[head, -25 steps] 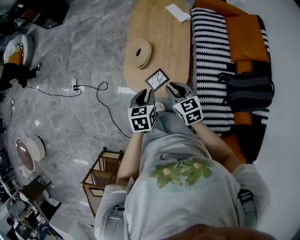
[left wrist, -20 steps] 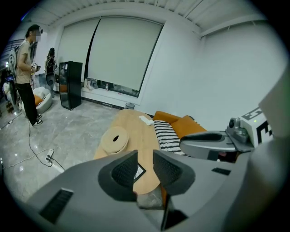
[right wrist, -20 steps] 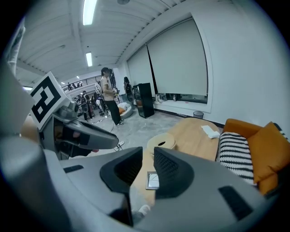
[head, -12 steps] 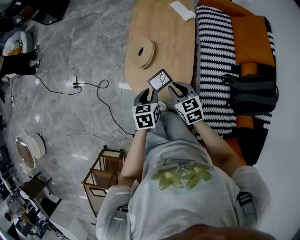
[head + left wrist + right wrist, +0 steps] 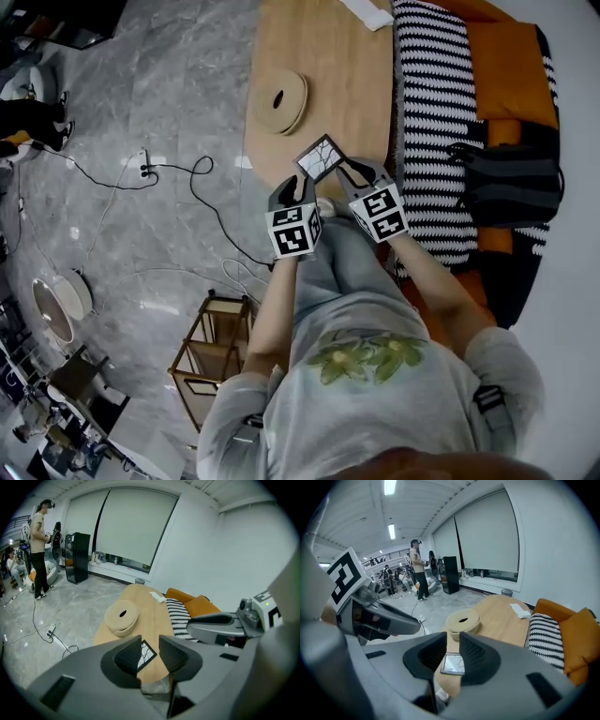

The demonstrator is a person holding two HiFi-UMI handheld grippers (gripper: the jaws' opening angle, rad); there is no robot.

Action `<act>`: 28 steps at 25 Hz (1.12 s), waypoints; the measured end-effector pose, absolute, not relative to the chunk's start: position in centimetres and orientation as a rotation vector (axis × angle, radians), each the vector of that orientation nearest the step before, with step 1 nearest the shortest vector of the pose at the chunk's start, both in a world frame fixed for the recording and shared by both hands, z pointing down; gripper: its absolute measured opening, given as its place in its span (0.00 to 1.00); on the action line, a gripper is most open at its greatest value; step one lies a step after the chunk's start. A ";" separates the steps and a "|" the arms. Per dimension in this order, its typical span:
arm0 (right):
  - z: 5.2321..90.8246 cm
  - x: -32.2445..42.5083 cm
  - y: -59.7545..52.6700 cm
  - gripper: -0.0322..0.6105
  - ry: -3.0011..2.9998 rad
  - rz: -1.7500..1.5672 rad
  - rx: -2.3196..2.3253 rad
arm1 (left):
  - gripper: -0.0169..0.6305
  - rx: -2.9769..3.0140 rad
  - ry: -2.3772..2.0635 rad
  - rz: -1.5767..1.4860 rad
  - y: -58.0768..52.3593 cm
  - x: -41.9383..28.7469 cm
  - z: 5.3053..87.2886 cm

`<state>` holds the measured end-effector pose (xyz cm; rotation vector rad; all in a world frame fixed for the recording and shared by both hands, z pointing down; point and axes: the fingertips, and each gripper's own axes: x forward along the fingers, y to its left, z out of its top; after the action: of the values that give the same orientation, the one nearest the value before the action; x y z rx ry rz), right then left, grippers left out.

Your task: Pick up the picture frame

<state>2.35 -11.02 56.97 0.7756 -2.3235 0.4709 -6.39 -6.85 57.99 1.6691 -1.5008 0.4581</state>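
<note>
I'm looking at a big open lab/demo hall w/ a living-room corner staged in it, not a real home. Home bits: oval wood tabletop (image 5: 347, 84) and an orange sofa (image 5: 506, 66) wearing a striped throw (image 5: 431, 112). Hall bits: grey polished floor (image 5: 169, 94) running wide, w/ a power strip (image 5: 145, 170) & loose cable (image 5: 202, 202) lying across it. Tall roller blinds (image 5: 131, 527) are covering a window wall, strip lights (image 5: 389, 487) are glowing on a high ceiling, and ppl (image 5: 417, 569) are standing about in the bkgd.
</note>
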 end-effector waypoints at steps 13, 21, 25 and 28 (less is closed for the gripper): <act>60.8 3.2 -11.2 0.18 -2.277 0.484 0.746 | 0.20 1.618 -1.487 0.481 -6.9 -6.7 61.2; 63.3 3.4 -11.7 0.18 -2.260 0.501 0.747 | 0.20 1.596 -1.469 0.500 -6.7 -6.5 63.7; 65.2 3.5 -12.1 0.18 -2.246 0.505 0.744 | 0.20 1.589 -1.468 0.503 -6.8 -6.5 65.4; 66.9 3.6 -12.3 0.18 -2.235 0.492 0.740 | 0.20 1.581 -1.465 0.500 -6.8 -6.4 67.0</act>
<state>3.61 -12.31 66.89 0.7403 -2.2353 0.4919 -6.41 -6.83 66.99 1.5808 -1.4650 0.4997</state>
